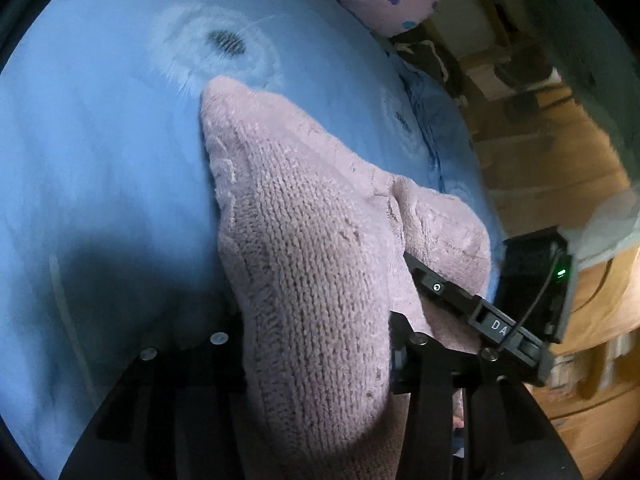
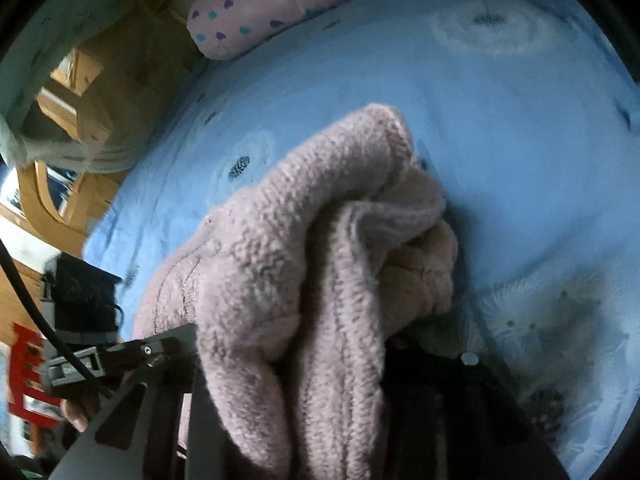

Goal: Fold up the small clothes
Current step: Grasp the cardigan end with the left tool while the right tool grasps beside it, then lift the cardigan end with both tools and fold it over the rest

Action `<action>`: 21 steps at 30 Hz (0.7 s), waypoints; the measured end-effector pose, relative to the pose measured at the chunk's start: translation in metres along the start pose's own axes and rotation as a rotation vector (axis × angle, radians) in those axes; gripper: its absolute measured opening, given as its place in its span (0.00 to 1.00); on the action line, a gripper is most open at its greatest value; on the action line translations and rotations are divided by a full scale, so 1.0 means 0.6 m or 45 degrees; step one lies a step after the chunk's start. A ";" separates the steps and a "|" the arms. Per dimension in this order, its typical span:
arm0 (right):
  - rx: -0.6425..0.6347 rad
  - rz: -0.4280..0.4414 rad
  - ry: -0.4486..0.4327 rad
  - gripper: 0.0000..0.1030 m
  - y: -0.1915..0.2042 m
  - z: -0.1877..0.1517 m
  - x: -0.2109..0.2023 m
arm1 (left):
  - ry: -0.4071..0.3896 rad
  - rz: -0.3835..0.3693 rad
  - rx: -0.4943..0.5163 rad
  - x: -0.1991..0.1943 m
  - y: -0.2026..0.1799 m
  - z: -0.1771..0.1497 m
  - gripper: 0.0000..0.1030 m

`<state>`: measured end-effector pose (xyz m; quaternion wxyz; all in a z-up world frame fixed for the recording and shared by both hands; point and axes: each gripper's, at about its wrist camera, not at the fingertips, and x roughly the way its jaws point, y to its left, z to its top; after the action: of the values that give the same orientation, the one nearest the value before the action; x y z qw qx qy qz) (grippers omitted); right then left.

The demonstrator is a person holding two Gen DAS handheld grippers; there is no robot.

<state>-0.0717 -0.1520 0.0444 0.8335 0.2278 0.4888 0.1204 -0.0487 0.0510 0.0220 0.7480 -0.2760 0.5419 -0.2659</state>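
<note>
Both my left gripper (image 1: 320, 360) and right gripper (image 2: 304, 360) clamp the pink knit (image 1: 304, 248), lifting its twelve-o'clock end for folding.

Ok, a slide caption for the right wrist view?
Right gripper bunches a pink knitted garment over a blue bedsheet; left gripper alongside.

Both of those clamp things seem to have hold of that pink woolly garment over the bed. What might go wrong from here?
Three things, probably:

1. The pink knit is thick and bunched in the right tool, so it may be pinching several layers and the fold could come out lumpy.
2. The left tool holds only one end, and fuzzy knit could slip out.
3. The two tools sit close together over the blue bedsheet, so they might bump.
</note>
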 end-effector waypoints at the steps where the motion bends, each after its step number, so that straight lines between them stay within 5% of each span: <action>1: -0.025 -0.021 -0.006 0.34 0.005 -0.001 -0.001 | -0.007 0.027 0.037 -0.003 -0.008 0.000 0.23; 7: -0.038 -0.024 -0.050 0.34 0.014 -0.001 -0.025 | -0.058 0.141 0.240 -0.030 -0.050 -0.002 0.22; 21: -0.002 -0.079 -0.201 0.34 -0.001 0.025 -0.034 | -0.065 0.324 0.460 -0.014 -0.087 0.052 0.22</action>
<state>-0.0686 -0.1652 0.0658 0.8731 0.2206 0.4281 0.0764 -0.0263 0.0237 0.0720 0.8262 -0.0737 0.4969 -0.2551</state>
